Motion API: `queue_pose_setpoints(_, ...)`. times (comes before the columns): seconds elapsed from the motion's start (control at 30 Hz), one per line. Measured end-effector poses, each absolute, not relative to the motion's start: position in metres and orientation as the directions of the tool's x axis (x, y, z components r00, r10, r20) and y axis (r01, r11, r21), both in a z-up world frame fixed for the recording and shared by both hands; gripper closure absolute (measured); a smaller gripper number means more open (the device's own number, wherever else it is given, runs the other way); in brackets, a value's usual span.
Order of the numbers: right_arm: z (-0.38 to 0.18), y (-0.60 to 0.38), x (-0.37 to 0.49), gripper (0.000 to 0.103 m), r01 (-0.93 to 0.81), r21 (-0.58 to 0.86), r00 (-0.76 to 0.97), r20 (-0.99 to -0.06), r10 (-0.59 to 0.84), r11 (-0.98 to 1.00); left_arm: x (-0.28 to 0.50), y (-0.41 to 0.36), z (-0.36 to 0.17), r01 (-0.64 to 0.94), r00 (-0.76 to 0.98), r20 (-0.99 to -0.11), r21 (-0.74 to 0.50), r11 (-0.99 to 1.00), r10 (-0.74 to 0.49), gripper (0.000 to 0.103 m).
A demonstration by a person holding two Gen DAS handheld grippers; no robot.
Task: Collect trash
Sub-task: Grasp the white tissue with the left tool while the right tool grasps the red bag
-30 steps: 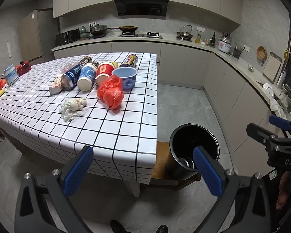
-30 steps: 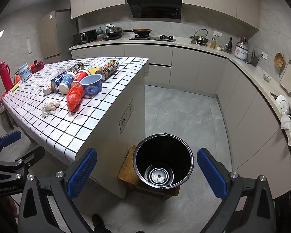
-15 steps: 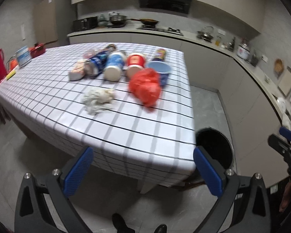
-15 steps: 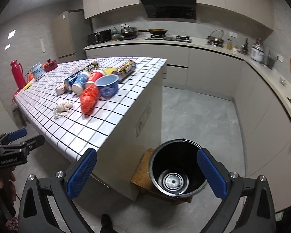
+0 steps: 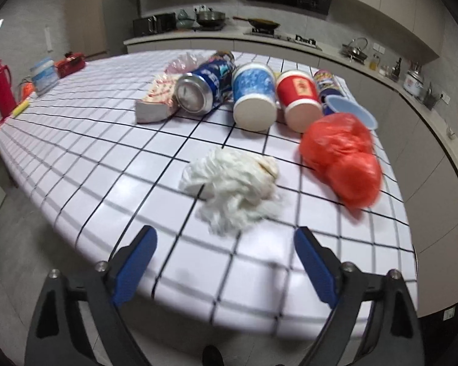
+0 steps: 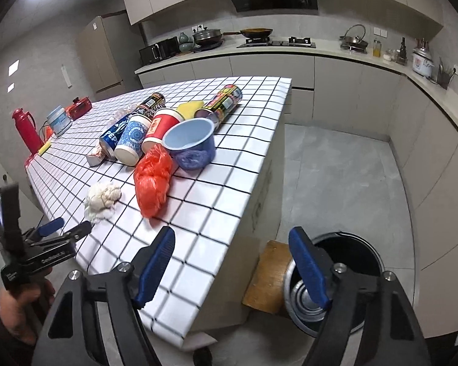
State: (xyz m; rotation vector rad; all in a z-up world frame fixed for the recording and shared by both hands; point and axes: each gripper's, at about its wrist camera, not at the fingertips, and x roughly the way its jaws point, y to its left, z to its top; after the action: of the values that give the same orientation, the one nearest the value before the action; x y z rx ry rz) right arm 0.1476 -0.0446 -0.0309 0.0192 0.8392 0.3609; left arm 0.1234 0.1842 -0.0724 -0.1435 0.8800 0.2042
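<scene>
Trash lies on a white checked table (image 5: pixel 76 152): a crumpled white tissue (image 5: pixel 235 180), a red plastic bag (image 5: pixel 345 158), a blue soda can (image 5: pixel 204 87), a blue paper cup (image 5: pixel 253 97), a red paper cup (image 5: pixel 299 100) and a light blue bowl (image 5: pixel 351 113). My left gripper (image 5: pixel 226 268) is open and empty, just short of the tissue at the table's near edge. My right gripper (image 6: pixel 235 268) is open and empty, over the table corner, left of a black bin (image 6: pixel 345 274) on the floor. The tissue (image 6: pixel 102 196) and bag (image 6: pixel 152 180) also show in the right wrist view.
A red thermos (image 5: pixel 0 88), a tub (image 5: pixel 44 74) and a red box (image 5: pixel 70 62) stand at the table's far left. The bin stands on a wooden board (image 6: pixel 265 277). Kitchen counters (image 6: pixel 320 58) run along the back and right walls.
My left gripper has swung left and moved in over the table edge toward the tissue. My right gripper has shifted left, so the bin now sits at the right.
</scene>
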Motion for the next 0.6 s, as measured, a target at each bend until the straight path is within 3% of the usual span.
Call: queue_pose_setpoints(0.6, -0.063, 0.089, 0.223, 0.029, -0.344, 0.190, 0.551, -0.752, 0.361, 0.920, 0.174, 0.255, -0.084, -0.183, 0.621, -0.781, -0.055, 0.982, 0.072, 0.015)
